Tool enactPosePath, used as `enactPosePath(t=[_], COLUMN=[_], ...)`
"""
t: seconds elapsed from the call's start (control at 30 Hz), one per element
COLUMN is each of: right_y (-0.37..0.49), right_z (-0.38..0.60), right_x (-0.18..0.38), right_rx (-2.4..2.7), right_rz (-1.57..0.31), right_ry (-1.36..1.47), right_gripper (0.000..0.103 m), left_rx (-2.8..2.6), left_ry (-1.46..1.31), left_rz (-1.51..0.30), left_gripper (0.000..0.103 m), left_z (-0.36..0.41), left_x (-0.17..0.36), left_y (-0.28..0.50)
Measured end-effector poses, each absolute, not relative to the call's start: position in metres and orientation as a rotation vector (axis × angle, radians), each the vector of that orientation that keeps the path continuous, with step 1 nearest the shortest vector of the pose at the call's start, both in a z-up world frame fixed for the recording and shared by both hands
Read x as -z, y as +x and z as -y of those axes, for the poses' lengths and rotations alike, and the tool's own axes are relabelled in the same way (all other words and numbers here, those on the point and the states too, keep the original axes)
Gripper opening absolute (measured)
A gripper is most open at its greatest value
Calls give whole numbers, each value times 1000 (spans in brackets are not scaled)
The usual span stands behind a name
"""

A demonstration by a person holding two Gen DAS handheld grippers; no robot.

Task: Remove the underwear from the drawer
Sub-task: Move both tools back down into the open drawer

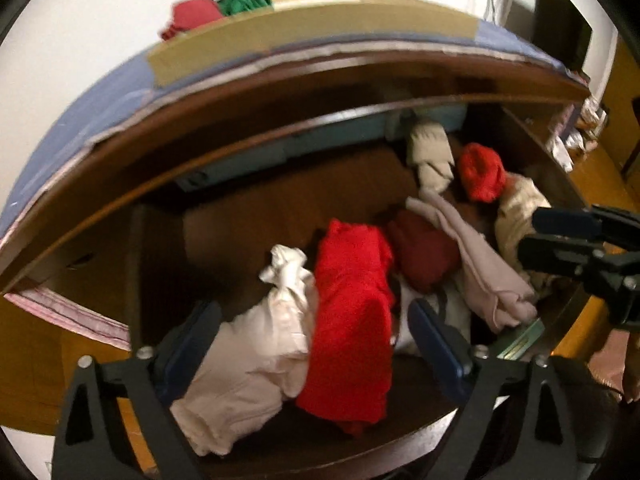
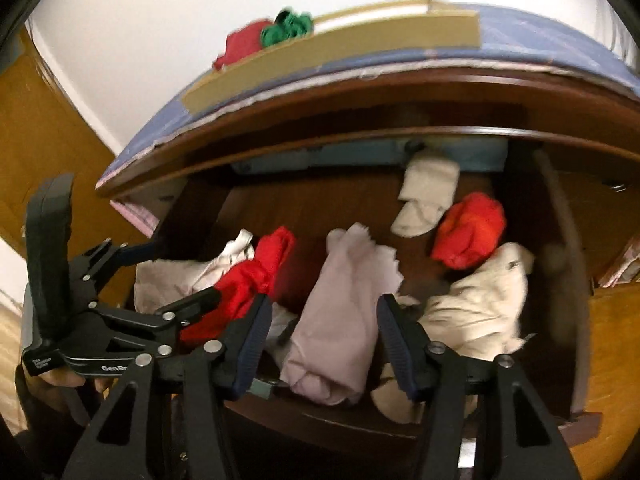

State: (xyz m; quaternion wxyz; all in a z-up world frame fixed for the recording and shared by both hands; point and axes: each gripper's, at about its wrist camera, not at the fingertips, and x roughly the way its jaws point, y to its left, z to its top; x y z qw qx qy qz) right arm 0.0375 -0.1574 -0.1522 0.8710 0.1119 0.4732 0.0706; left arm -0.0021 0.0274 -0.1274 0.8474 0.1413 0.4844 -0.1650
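Observation:
An open dark wooden drawer (image 1: 256, 208) (image 2: 320, 420) holds several crumpled garments. My left gripper (image 1: 312, 306) stands open, pointing down over a bright red garment (image 1: 352, 320) and a white one (image 1: 256, 352); both lie between its fingers, and no pad visibly presses them. My right gripper (image 2: 324, 300) is open around a pale mauve garment (image 2: 340, 312) (image 1: 480, 264), with gaps on both sides. Farther back lie a rolled red piece (image 2: 468, 232) (image 1: 480, 172), a beige piece (image 2: 428, 196) and a cream garment (image 2: 480, 304). Each gripper shows in the other's view: right gripper (image 1: 528, 234), left gripper (image 2: 184, 272).
On the dresser top, over a blue cloth (image 1: 100, 96), sits a flat cardboard box (image 1: 312, 28) (image 2: 340, 48) with red and green clothes. A dark red garment (image 1: 424, 252) lies mid-drawer. The drawer's side walls flank the clothes. A dark screen (image 1: 560, 20) stands at the far right.

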Motion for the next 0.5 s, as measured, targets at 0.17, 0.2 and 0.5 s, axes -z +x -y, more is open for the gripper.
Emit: enactPosePath(t=[0.17, 0.2, 0.5], right_y=[56, 59, 80], right_z=[146, 145, 137], right_x=[171, 173, 190], right_rx=[-151, -150, -177], right_rz=[-1090, -1108, -1244], right_ry=[199, 195, 129], right_gripper=[57, 57, 44], left_rx=[390, 406, 468], left_ry=[315, 304, 289], left_rz=[-1123, -1142, -1252], left_gripper=[85, 85, 71], left_z=[-20, -19, -12], left_x=[150, 153, 170], left_y=[10, 12, 27])
